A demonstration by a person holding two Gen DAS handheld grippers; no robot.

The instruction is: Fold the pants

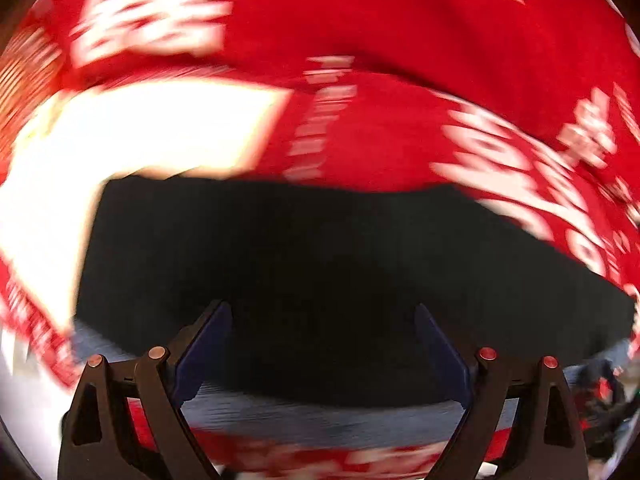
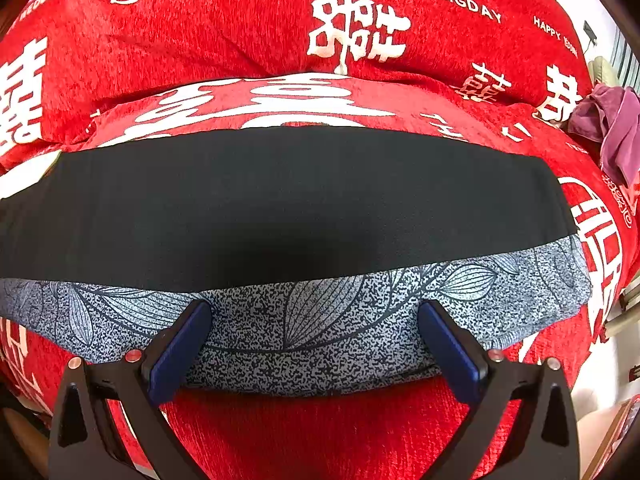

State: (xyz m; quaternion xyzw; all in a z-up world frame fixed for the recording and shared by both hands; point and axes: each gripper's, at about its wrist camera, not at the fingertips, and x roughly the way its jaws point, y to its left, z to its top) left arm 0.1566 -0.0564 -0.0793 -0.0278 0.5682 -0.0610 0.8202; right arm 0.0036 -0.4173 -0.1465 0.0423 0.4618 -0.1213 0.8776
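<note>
The pants (image 2: pixel 280 200) lie flat across the red blanket as a long black strip, with a blue-grey leaf-patterned band (image 2: pixel 500 292) along the near edge. My right gripper (image 2: pixel 315 308) hovers over that band with its jaws wide apart and nothing pressed between them. The left wrist view is motion-blurred. In it the black pants (image 1: pixel 320 248) fill the middle, and the patterned band (image 1: pixel 320 420) runs along the bottom. My left gripper (image 1: pixel 320 312) is open above the black cloth and holds nothing.
A red blanket (image 2: pixel 240 40) with white characters and lettering covers the whole surface and bulges up behind the pants. A purple cloth (image 2: pixel 612 128) lies crumpled at the right edge. A large white print (image 1: pixel 140 128) shows blurred at the left.
</note>
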